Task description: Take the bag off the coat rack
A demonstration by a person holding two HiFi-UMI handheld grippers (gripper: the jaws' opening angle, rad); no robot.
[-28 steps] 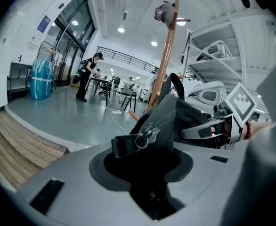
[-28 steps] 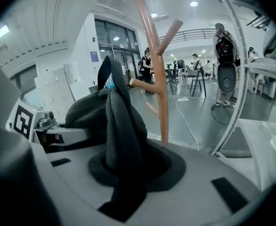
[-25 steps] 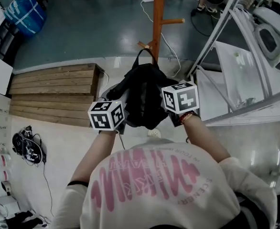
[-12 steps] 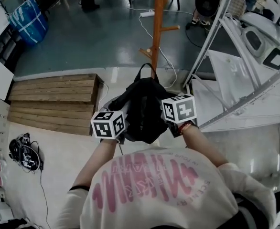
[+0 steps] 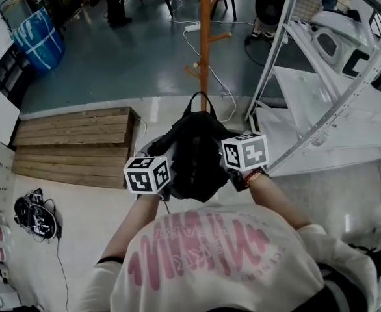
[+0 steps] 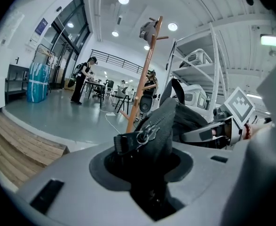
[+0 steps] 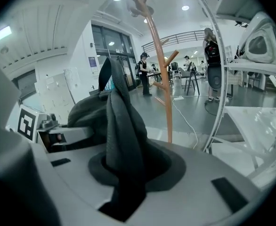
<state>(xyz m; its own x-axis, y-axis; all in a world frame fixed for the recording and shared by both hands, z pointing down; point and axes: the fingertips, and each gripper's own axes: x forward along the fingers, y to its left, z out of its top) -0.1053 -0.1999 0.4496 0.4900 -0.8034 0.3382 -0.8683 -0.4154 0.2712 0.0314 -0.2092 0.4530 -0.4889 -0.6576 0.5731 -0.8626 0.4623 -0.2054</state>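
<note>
A black backpack (image 5: 192,153) hangs in the air between my two grippers, clear of the wooden coat rack (image 5: 205,38) that stands beyond it. The bag's top loop (image 5: 198,101) sticks up free. My left gripper (image 5: 163,182) is shut on the bag's left side, where dark fabric with a zipper pull (image 6: 147,132) fills its jaws. On the bag's right side my right gripper (image 5: 233,169) is shut on a fold of the black cloth (image 7: 121,140). The coat rack (image 6: 140,86) shows behind the bag in both gripper views (image 7: 160,74).
A white metal shelving frame (image 5: 320,103) stands close on the right. A low wooden step platform (image 5: 73,138) lies to the left. A white power cable (image 5: 207,60) runs over the grey floor near the rack's foot. A blue bag (image 5: 38,38) sits far left. People stand in the distance.
Both grippers have drawn the backpack back from the coat rack; the rack's pegs now stand farther beyond the bag's loop. Both grips are unchanged.
</note>
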